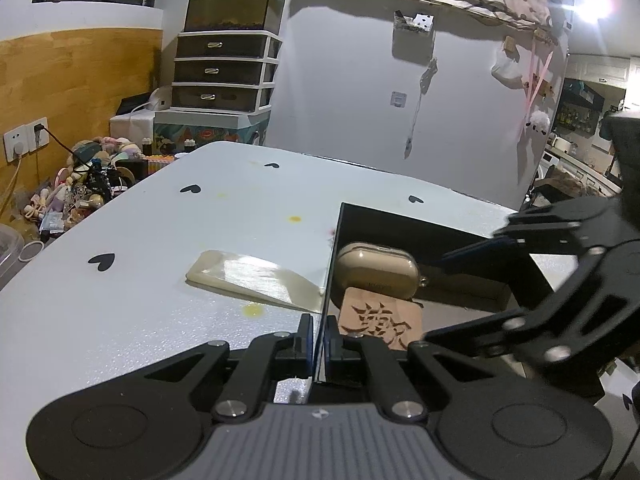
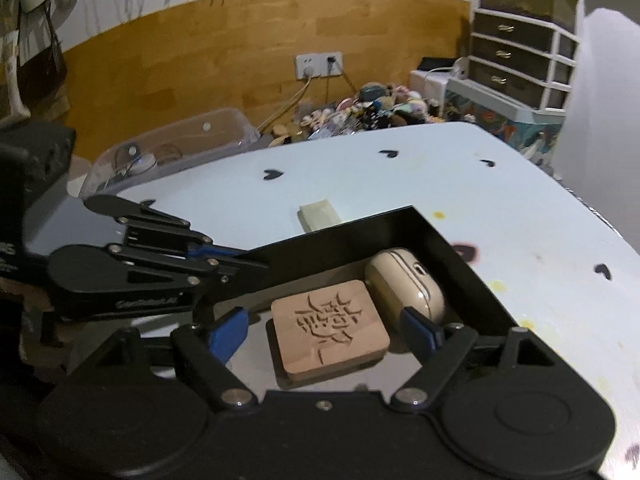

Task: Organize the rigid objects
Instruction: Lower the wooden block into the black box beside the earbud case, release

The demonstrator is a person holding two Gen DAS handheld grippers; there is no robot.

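Right wrist: wooden block (image 2: pixel 330 330) in black tray (image 2: pixel 460 256) btwn spread right fingers (image 2: pixel 420 326), untouched.

black tray (image 2: pixel 452 240); heart-dotted white table (image 2: pixel 400 176)

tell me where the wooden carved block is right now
The wooden carved block lies inside the black tray, beside the beige earbud case, between the open right hand-held gripper's fingers.

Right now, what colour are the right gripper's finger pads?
Blue pads, on black fingers; clearest in the right wrist view.
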